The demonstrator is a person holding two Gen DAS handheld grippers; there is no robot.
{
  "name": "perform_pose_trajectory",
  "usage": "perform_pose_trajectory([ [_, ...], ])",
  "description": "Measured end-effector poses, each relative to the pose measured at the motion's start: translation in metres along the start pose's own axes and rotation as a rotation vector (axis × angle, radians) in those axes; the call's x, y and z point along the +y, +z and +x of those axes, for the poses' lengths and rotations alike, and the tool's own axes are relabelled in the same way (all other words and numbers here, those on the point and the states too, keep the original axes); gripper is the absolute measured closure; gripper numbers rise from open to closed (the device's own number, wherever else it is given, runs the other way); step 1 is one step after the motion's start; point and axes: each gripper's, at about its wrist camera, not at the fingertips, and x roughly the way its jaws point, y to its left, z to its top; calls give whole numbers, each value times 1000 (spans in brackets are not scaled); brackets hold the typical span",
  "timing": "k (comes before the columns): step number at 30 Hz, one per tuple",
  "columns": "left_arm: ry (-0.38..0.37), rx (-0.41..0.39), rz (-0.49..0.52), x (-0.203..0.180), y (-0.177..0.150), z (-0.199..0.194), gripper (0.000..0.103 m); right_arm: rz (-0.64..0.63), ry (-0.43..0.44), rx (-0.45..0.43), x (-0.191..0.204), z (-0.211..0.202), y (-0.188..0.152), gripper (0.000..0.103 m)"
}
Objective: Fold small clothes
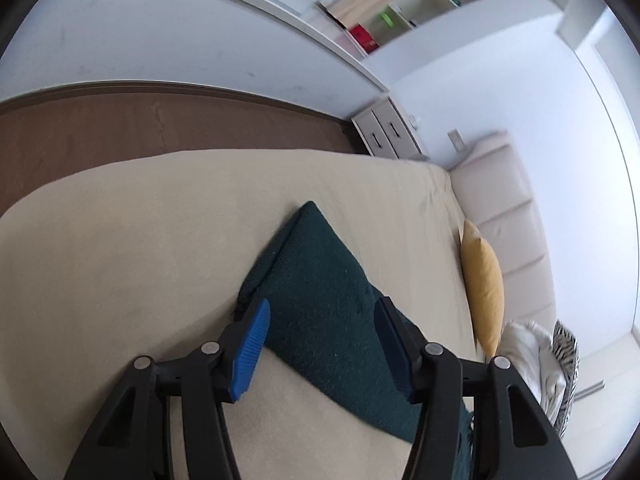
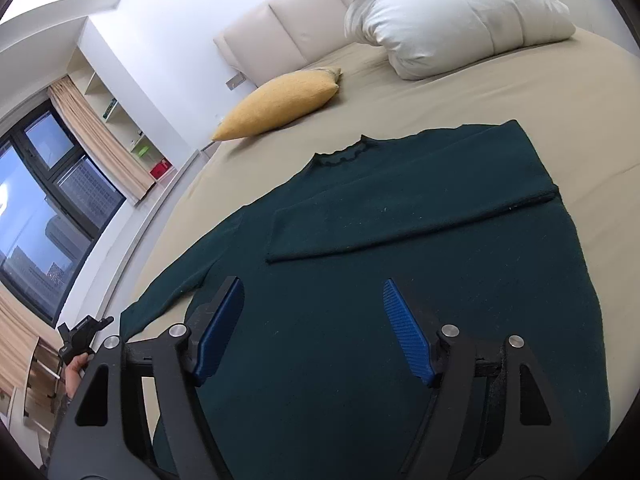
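- Left gripper [image 1: 320, 312], jaws wide, hangs over the free sleeve [image 1: 316, 280] lying out to the left of the sweater [image 2: 400, 320] body on the beige bed sheet [image 1: 120, 260]; nothing gripped.
- Dark green knit, fuzzy and limp: likely light, droopy and clingy. I'd pinch that sleeve near its cuff.
- Right gripper [image 2: 314, 292], jaws spread wide and empty, above the sweater's lower body; the other sleeve [image 2: 412, 220] lies folded across the chest.
- Yellow cushion [image 2: 280, 104] sits beyond the collar.
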Motion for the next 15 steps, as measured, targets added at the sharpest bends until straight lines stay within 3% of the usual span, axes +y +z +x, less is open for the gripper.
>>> perform_pose_trajectory([
  [4,18,-107,-60,15,0,-24,41,-5,-2,-5,7,-8,-5,32],
  [10,-2,-37,-78,23,5,-6,43,35,19,12,-10,-24,-10,37],
  [11,-7,-33,-88,23,7,-2,50,38,23,18,-11,-23,-11,38],
  [12,-14,-19,-97,24,11,4,66,40,24,23,-14,-17,-8,39],
  [14,-22,18,-118,23,15,16,89,39,27,27,-16,-16,-10,41],
  [15,-17,32,-134,25,16,21,94,38,27,26,-17,-16,-10,41],
])
